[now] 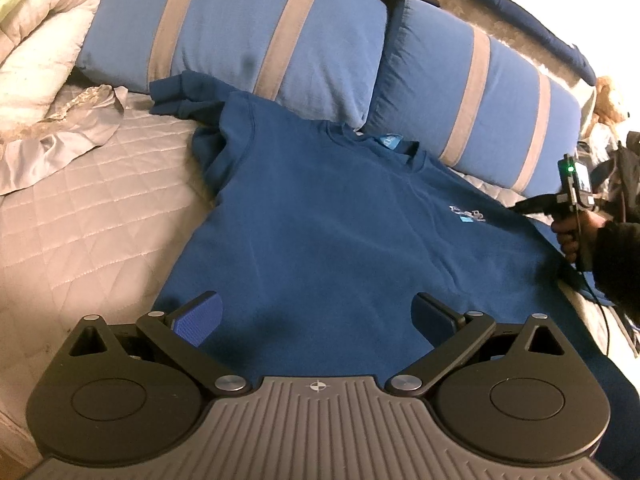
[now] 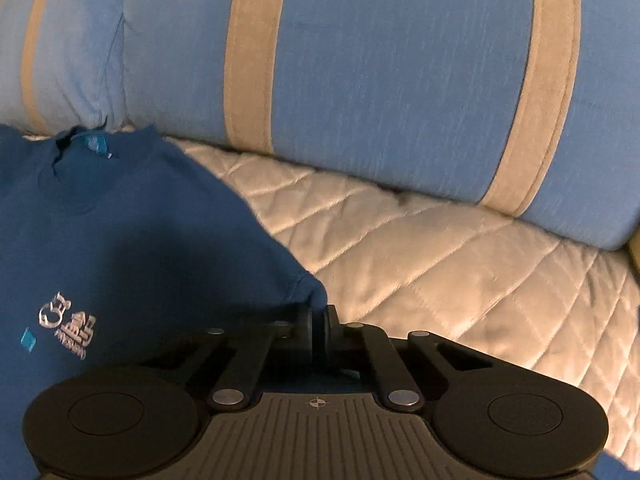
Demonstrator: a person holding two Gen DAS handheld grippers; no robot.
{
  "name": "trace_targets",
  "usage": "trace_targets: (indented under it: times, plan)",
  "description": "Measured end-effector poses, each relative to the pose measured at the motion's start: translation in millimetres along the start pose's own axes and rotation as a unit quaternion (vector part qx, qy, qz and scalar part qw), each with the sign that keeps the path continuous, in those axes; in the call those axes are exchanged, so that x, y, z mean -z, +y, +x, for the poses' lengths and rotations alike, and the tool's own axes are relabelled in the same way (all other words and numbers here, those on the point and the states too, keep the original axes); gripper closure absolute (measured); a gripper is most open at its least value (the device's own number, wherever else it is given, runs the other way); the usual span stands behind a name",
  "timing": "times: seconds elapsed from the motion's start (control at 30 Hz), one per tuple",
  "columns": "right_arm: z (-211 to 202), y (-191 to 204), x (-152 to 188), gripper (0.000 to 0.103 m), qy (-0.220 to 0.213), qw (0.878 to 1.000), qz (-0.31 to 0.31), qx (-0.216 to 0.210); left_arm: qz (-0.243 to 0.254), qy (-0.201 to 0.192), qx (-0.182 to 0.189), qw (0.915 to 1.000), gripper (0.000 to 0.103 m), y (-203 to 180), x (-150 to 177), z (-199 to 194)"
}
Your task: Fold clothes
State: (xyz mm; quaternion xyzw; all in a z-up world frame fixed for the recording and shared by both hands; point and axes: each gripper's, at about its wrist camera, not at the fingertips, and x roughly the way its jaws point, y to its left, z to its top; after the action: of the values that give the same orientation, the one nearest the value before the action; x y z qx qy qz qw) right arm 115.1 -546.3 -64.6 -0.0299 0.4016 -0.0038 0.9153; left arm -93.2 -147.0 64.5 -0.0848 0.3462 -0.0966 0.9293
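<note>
A blue sweatshirt (image 1: 320, 216) with a small white chest logo lies face up on the quilted bed, collar toward the pillows. Its left sleeve is bunched up by the left pillow. My left gripper (image 1: 316, 312) is open, just above the shirt's lower part, holding nothing. My right gripper (image 2: 319, 322) is shut on the sweatshirt's (image 2: 120, 240) shoulder edge, pinching a fold of blue cloth just above the quilt. The right gripper also shows in the left wrist view (image 1: 520, 206) at the shirt's right side, held by a hand.
Two blue pillows with grey stripes (image 1: 240, 28) (image 1: 480, 92) lie behind the shirt. A crumpled beige duvet (image 1: 44, 60) is at the far left. The beige quilted bedspread (image 2: 460, 264) lies to the right of the shirt. Dark clothes and clutter sit at the far right.
</note>
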Motion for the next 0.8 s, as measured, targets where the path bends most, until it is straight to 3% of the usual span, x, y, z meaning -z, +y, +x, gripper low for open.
trace_targets:
  times: [0.2, 0.23, 0.27, 0.33, 0.4, 0.47, 0.53, 0.8]
  plan:
    - [-33, 6, -13, 0.091, -0.115, 0.987, -0.018, 0.108, 0.003, 0.001, -0.004, 1.0000, 0.000, -1, 0, 0]
    - [-39, 7, -14, 0.076, -0.125, 0.984, -0.019, 0.123, 0.003, 0.000, -0.004, 1.0000, 0.000, -2, 1, 0]
    - [-45, 8, -14, 0.051, -0.134, 0.981, -0.020, 0.138, 0.003, 0.000, -0.005, 1.0000, 0.000, -2, 1, 0]
    - [-60, 4, -12, 0.024, -0.140, 0.981, -0.007, 0.132, 0.003, -0.002, -0.005, 1.0000, 0.000, -2, 1, -1]
    - [-78, 2, -7, 0.018, -0.146, 0.981, 0.003, 0.125, 0.003, -0.002, -0.004, 1.0000, 0.000, -2, 2, -1]
    - [-98, 0, 0, 0.005, -0.144, 0.983, 0.014, 0.109, 0.004, -0.003, -0.004, 1.0000, 0.000, -2, 2, -1]
    - [-113, 3, 7, 0.000, -0.146, 0.985, 0.016, 0.093, 0.006, -0.004, -0.005, 1.0000, 0.000, -3, 2, -2]
    - [-183, 25, 50, 0.000, -0.116, 0.992, 0.005, 0.059, 0.012, -0.007, -0.009, 0.9999, 0.000, -4, 2, -5]
